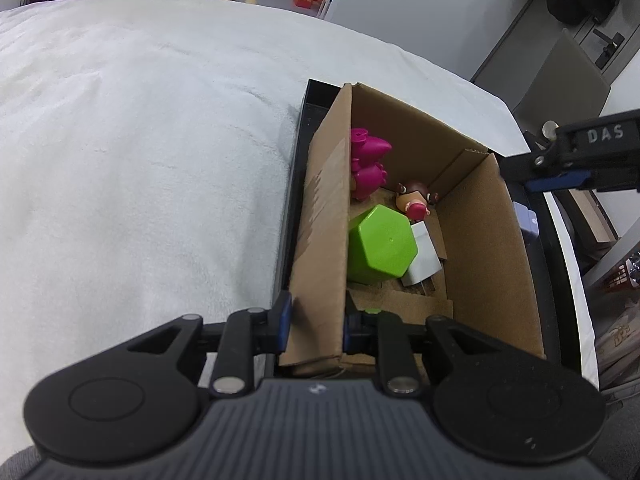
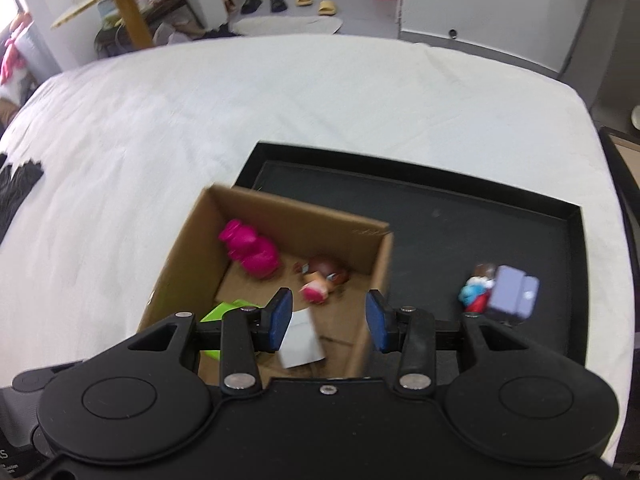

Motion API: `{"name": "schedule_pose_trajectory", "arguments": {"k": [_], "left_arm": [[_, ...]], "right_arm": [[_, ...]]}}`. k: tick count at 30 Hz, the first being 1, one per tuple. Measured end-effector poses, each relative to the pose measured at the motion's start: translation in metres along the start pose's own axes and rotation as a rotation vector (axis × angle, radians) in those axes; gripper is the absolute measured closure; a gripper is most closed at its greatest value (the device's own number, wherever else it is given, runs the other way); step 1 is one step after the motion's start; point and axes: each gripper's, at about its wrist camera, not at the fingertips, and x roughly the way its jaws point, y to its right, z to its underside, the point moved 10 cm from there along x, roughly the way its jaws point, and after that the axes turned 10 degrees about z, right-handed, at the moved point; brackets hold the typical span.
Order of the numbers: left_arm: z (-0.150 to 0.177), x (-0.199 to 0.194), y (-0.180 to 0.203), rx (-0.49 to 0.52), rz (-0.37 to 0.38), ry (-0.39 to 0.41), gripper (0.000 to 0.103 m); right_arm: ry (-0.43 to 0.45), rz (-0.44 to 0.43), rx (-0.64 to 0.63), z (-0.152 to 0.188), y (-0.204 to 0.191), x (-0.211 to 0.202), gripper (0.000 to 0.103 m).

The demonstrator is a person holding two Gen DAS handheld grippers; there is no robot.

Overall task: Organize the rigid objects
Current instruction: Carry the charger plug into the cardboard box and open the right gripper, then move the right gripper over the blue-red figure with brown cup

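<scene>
The left gripper is closed on the left wall of the cardboard box, whose long axis runs straight away from it. Ahead of the wide-open, empty right gripper, the box stands in the black tray. To its right lie a blurred figure and a lilac block.

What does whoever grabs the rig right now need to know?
Left gripper: shut on the cardboard box wall.
Right gripper: open, empty, above the box.
In the box: pink toy, green block, white block, small doll.
Left to do: blue figure and lavender block, lying on the black tray beside the box.
</scene>
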Motion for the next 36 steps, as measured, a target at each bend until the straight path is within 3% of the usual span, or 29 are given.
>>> {"name": "schedule_pose_trajectory", "arguments": {"k": [10,17,36], "left_arm": [[0.001,-0.002,0.001,0.004,-0.005,0.000,0.082],[0.001,-0.005,0.001,0.005,-0.013,0.003,0.082],[0.000,-0.004,-0.001,-0.005,-0.013,0.007,0.082]], "right_arm": [[0.025,0.024,0.072,-0.012,0.053,0.002,0.062],[-0.021,0.024,0.107,-0.016,0.079,0.023,0.062],[-0.124,0.072,0.111,-0.015,0.106,0.085,0.062]]}}
